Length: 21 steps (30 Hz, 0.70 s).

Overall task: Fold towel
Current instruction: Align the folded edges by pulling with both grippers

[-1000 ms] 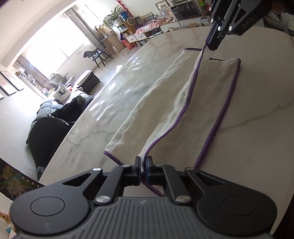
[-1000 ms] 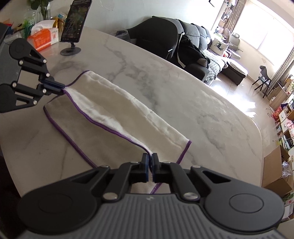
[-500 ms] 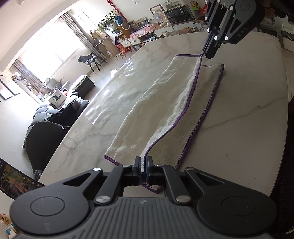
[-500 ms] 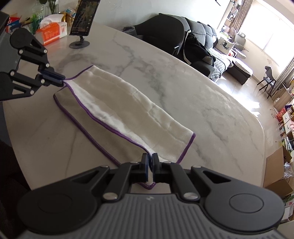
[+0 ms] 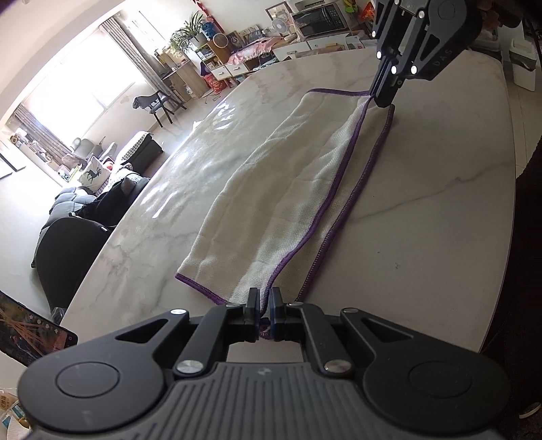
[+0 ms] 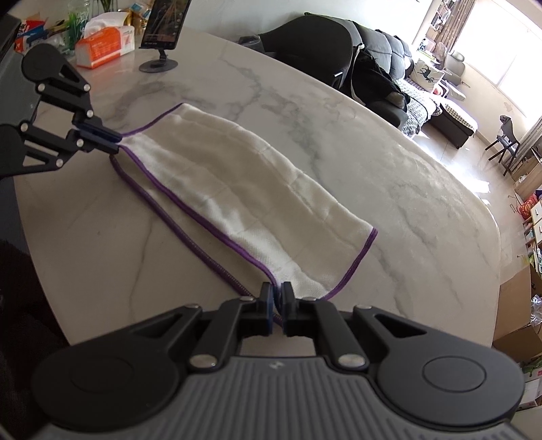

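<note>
White towel (image 5: 291,189) w/ purple hem lies lengthwise on marble surface (image 5: 440,176), folded over itself. L hand-held gripper (image 5: 265,298) clamped on top-layer corner at one end; R hand-held gripper (image 6: 276,294) clamped on top-layer corner at opposite end. Upper hem runs stretched btwn them, just inside lower hem.

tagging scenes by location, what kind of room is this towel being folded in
Most likely a lived-in home, an open living and dining room: a marble-look table beside a dark sofa with cushions, and a microwave on a cluttered sideboard.
</note>
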Motion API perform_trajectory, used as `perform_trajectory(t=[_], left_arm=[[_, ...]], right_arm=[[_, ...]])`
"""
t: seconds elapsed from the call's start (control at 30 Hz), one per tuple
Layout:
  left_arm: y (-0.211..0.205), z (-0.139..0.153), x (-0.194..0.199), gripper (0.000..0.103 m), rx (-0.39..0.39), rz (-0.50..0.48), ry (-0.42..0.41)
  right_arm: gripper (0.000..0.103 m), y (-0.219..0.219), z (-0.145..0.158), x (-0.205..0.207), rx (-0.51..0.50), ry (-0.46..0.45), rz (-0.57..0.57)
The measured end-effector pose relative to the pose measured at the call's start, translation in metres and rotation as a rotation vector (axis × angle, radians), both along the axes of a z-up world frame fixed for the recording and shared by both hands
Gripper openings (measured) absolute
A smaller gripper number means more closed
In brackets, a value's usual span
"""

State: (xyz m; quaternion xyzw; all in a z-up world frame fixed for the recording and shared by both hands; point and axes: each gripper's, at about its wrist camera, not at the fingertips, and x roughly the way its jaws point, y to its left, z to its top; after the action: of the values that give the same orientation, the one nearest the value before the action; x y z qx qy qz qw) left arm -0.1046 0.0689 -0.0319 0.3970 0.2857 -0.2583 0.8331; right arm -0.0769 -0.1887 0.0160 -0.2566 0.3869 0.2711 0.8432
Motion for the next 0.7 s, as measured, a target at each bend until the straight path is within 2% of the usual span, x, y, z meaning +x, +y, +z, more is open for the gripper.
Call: perform_trajectory(t=[0.27,0.5,0.6,0.67,0.7], left_arm=[[0.005,0.009,0.001,0.005,-0.018,0.013,-0.008],[0.002,0.001,-0.001,0.006,-0.002,-0.007,0.022],[0.003,-0.003,-0.006,0.011,0.01,-0.025,0.042],[0.002,-0.005,-0.01,0.021,0.025,-0.05,0.03],[0.001,-0.006,-0.012,0.034,0.035,-0.064,0.024]], right_arm=[[0.005,-0.005,0.007,0.001,0.022,-0.016,-0.007],[0.005,-0.007,0.001,0.001,0.009,0.008,-0.01],[0.005,-0.008,0.003,0.002,0.023,0.005,-0.019],[0.005,-0.008,0.007,0.002,0.028,-0.005,-0.017],[0.005,-0.007,0.009,0.002,0.028,-0.01,-0.016]])
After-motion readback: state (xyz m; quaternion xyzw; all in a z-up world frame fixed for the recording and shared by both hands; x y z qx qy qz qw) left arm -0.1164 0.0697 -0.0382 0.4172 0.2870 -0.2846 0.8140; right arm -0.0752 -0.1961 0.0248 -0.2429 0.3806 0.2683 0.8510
